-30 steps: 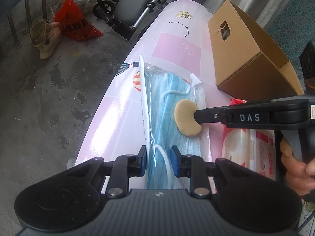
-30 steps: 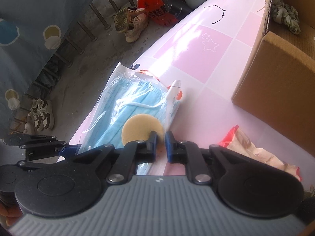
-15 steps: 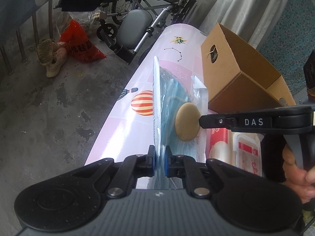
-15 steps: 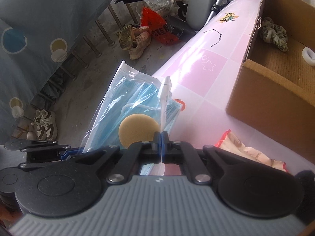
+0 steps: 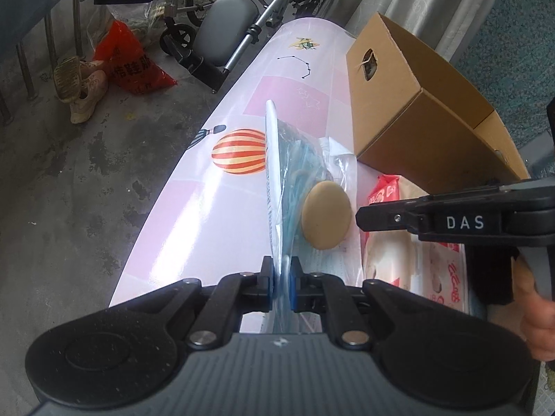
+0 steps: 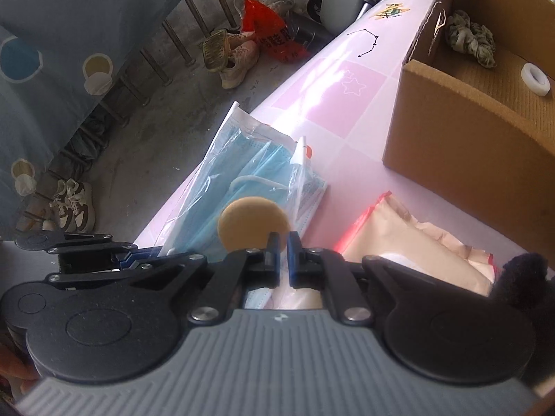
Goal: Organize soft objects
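A second ago the left gripper [image 5: 281,282] had its blue pads open around the near edge of the clear plastic bag of blue face masks [image 6: 242,180], which lay flat on the pink patterned table [image 5: 194,222]. Now its jaws are closed on that edge, and the bag has come up from the table and stands tilted on its side in front of the left gripper. The red and cream striped balloon print [image 5: 239,151], before hidden under the bag, now shows beside it. The right gripper [image 6: 283,248] was a little open by the round tan sponge puff [image 6: 253,222]; it closed, and now its jaws are opening slightly, with the puff's near edge just left of its left pad. Both grippers have risen, so more of the brown cardboard box [image 6: 468,131] comes into view.
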`<state>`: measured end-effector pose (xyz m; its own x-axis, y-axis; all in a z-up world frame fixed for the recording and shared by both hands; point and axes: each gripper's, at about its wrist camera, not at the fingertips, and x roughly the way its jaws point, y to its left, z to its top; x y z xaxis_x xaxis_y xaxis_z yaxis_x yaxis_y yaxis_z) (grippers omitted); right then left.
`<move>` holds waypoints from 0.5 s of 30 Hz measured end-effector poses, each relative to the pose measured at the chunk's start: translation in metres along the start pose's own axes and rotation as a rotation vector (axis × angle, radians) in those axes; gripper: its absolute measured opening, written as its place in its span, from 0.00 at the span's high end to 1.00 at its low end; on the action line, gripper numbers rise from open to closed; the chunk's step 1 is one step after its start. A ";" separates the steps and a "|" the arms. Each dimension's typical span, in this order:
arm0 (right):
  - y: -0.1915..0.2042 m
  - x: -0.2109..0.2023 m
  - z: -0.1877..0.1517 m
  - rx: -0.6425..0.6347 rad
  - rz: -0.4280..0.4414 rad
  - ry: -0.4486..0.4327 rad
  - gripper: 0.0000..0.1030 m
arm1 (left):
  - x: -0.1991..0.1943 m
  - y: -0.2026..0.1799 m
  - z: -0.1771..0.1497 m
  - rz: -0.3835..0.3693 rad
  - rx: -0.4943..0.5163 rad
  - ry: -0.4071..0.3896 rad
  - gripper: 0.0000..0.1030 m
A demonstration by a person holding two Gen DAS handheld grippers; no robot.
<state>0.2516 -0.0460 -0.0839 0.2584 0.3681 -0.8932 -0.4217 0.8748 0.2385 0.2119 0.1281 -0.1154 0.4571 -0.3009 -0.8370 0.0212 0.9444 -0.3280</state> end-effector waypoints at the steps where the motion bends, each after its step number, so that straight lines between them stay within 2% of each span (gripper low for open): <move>1: -0.001 -0.001 0.001 -0.002 -0.003 -0.003 0.83 | 0.003 0.002 -0.001 -0.001 -0.003 0.006 0.92; 6: 0.005 -0.022 0.019 -0.082 0.065 -0.076 0.47 | 0.005 0.012 -0.001 -0.019 -0.001 0.014 0.91; 9: 0.008 -0.018 0.038 -0.091 0.110 -0.086 0.43 | 0.006 0.014 0.000 -0.023 0.006 0.015 0.91; 12: 0.003 0.000 0.057 -0.024 0.191 -0.058 0.43 | 0.007 0.015 0.000 -0.024 0.004 0.013 0.91; 15: -0.002 0.024 0.067 0.026 0.211 -0.020 0.43 | 0.007 0.016 -0.002 -0.026 0.000 0.008 0.91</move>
<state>0.3168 -0.0184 -0.0804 0.1840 0.5496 -0.8150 -0.4454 0.7857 0.4293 0.2140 0.1406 -0.1275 0.4491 -0.3263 -0.8318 0.0331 0.9364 -0.3495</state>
